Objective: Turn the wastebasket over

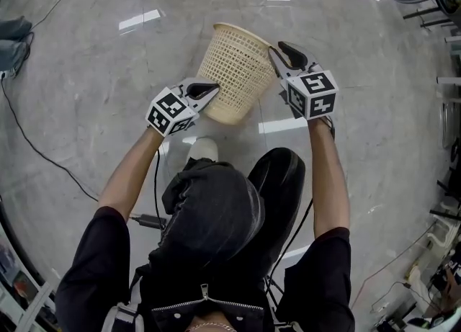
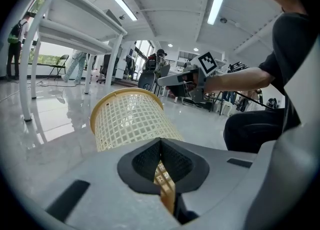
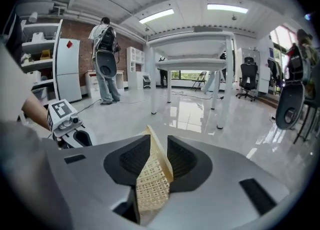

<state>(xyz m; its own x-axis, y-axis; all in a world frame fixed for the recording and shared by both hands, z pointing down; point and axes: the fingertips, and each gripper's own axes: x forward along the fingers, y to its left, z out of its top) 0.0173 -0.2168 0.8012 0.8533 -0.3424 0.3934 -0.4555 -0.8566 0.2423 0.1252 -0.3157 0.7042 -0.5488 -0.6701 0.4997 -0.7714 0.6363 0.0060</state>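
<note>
- Currently the wastebasket (image 1: 230,71), a cream plastic lattice with a solid band at the rim, hangs tilted between the two grippers. It is over the glossy floor (image 1: 86,71), just ahead of the seated person's knees. Its mouth faces up and away, and its base is nearest the person.
- Whether the base touches the floor cannot be told.
- It looks light and hollow. The openwork wall is probably springy and likely to flex or slip under a hard pinch. The stiffer rim band and the base edge seem the safer places to hold while it turns.
- The left gripper (image 1: 214,91) has its jaws pressed together on a thin strip of lattice low on the basket's side, near the base.
- The right gripper (image 1: 279,51) straddles the rim at the opposite side. Its jaws stand partly apart, and the wall slants across the gap and touches both pads, so it looks like a light pinch.
- No brand, label or readable writing shows on the basket. Each marker cube (image 1: 317,93) bears only black-and-white square patterns.
</note>
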